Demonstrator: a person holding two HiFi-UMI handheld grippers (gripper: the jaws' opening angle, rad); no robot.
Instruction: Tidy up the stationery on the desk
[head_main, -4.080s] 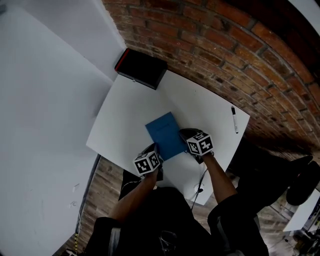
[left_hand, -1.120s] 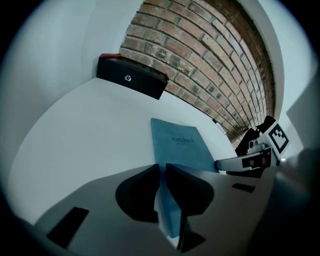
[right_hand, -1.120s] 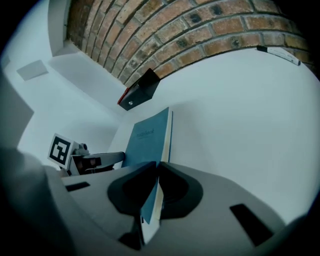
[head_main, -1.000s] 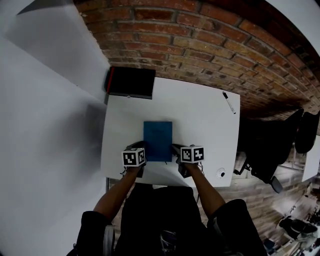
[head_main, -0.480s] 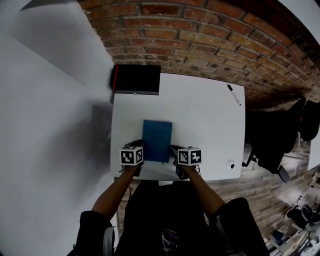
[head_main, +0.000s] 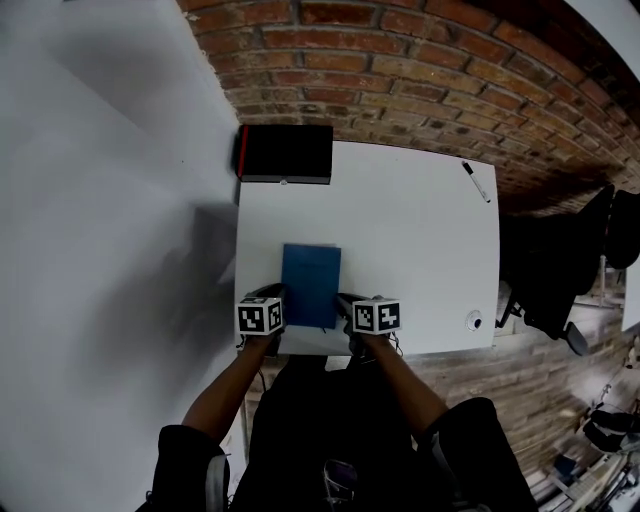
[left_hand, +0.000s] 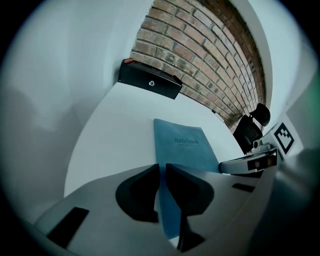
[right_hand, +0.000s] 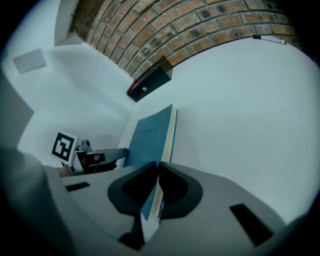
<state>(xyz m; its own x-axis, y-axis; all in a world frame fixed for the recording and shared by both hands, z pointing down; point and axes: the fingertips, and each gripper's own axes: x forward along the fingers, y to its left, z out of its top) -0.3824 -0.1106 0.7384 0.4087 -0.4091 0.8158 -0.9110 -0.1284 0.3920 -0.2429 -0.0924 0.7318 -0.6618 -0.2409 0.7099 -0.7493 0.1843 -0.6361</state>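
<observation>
White desk (head_main: 410, 230) set against a red brick wall (head_main: 400, 60), plain white panel on the left side. Blue notebook (head_main: 311, 280) lies near the front edge of the desk, left of centre, long axis pointing away from me toward the wall. Black box (head_main: 285, 152) with a red edge sits at the far left corner, well apart from the notebook; a marker pen (head_main: 476, 182) lies alone at the far right corner. Left gripper (left_hand: 162, 172) has its jaws drawn in to a narrow slit on the notebook's near left edge, the cover running straight between the pads. Right gripper (right_hand: 156, 170) is pinched down tighter on the near right edge, where the cream page block shows under the cover. So both claws have hold of the same notebook, one on each side of its near end. I can't tell whether the far end is clear of the desk or resting on it. Handling, my read: light, thin, fairly stiff along its length but likely to sag or twist if the two grips move out of step. The left side looks like the spine, so that grip should be firm. The right side is the open edge, and the pages could fan or slip unless the pads clamp the whole block, cover to cover. The cover looks matte, so not very slippery.
</observation>
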